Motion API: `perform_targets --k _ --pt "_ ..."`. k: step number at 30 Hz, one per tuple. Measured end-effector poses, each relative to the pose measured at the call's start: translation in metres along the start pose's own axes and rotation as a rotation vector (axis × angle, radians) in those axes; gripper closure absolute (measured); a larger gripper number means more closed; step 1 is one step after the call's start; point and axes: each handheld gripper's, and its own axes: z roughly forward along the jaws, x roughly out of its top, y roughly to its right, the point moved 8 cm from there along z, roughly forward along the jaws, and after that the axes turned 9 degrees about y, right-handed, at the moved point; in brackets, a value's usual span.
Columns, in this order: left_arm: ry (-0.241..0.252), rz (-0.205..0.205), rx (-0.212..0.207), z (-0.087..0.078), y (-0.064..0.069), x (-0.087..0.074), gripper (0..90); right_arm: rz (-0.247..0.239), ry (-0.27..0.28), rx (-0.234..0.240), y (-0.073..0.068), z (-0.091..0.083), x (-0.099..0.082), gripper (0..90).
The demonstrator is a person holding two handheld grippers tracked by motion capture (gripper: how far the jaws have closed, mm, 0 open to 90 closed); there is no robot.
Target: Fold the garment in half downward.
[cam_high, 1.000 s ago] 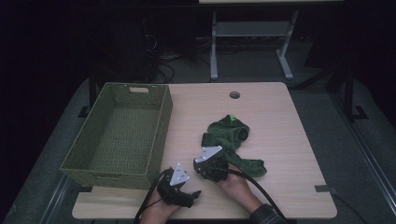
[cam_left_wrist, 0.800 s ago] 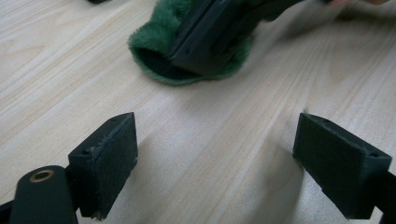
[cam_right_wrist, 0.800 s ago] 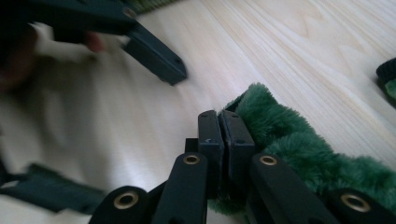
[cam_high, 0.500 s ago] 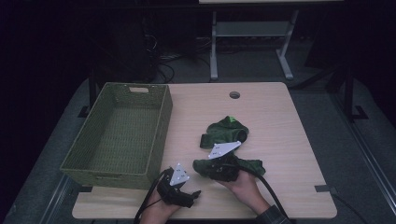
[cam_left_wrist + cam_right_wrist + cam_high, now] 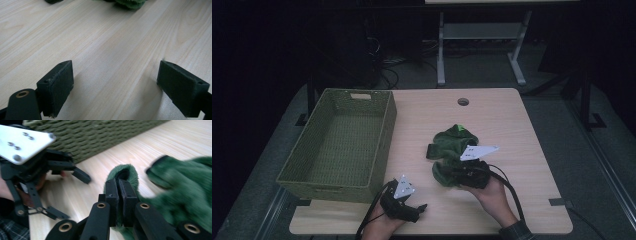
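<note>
Your right gripper (image 5: 119, 187) has its jaws pressed together on a fold of the green fleece cloth (image 5: 185, 192); the rest of the cloth bunches just beyond and to the right of those jaws, part lying on the wooden table (image 5: 512, 120). Your left gripper (image 5: 117, 85) rests low over bare tabletop, jaws spread wide with nothing between them; the cloth's edge lies well ahead of its fingertips. The woven green basket (image 5: 339, 145) stands beyond the left gripper in the right gripper view, apart from the cloth.
</note>
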Motion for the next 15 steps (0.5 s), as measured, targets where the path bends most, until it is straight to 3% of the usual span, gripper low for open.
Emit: perform_targets --k 7,11,15 --pt "0.002 -0.006 0.0 0.0 0.001 0.0 13.2 0.031 -0.026 -0.094 0.027 -0.014 -0.015 86.5" --pt "0.001 -0.002 0.0 0.0 0.0 0.0 13.2 0.039 -0.09 -0.171 0.042 -0.018 -0.027 82.6" --pt "0.004 -0.005 0.003 0.001 0.0 0.001 13.2 0.02 -0.04 -0.161 0.035 -0.024 -0.014 84.1"
